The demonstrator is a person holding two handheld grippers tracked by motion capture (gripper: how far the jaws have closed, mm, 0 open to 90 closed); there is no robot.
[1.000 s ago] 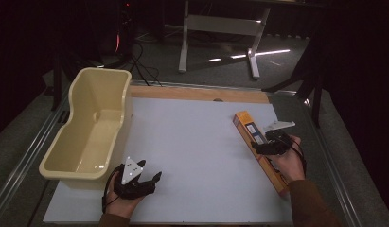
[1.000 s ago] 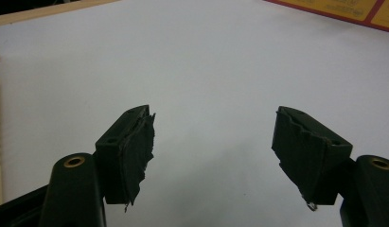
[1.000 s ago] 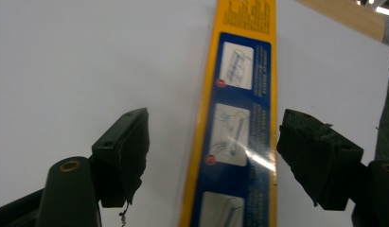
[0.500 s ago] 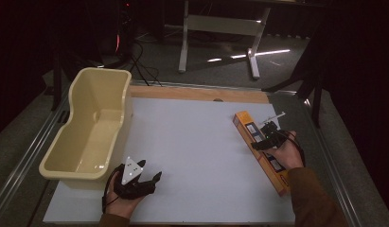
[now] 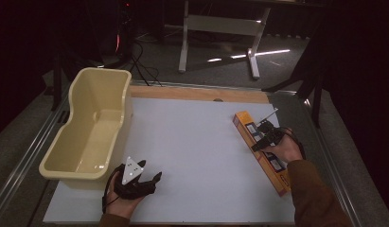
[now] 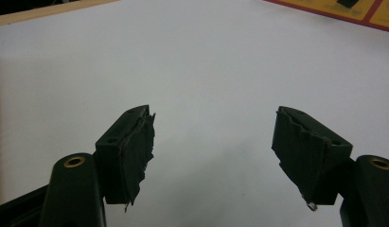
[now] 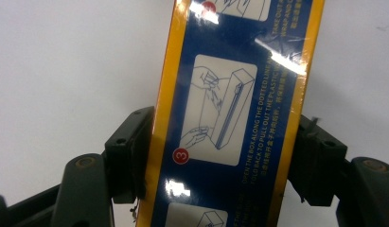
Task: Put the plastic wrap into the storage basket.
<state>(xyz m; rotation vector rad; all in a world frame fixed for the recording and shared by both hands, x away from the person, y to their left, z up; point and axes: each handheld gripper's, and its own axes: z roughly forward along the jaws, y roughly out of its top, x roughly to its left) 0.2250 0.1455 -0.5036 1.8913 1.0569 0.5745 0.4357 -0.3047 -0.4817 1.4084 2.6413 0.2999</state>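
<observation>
Cream plastic tub (image 5: 90, 127) sits along the worktop's (image 5: 192, 137) left edge, its near corner just beside my left gripper (image 5: 144, 182), whose jaws stand wide apart over bare white board. Open white surface runs between my two hands. Near the right edge lies the long orange-and-blue box (image 5: 260, 149); my right gripper (image 5: 263, 137) has just been closing, jaws now clamped across its width.

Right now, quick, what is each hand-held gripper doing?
Left hand-held gripper: open, holding nothing.
Right hand-held gripper: has just been closing; its pads press the long box.
</observation>
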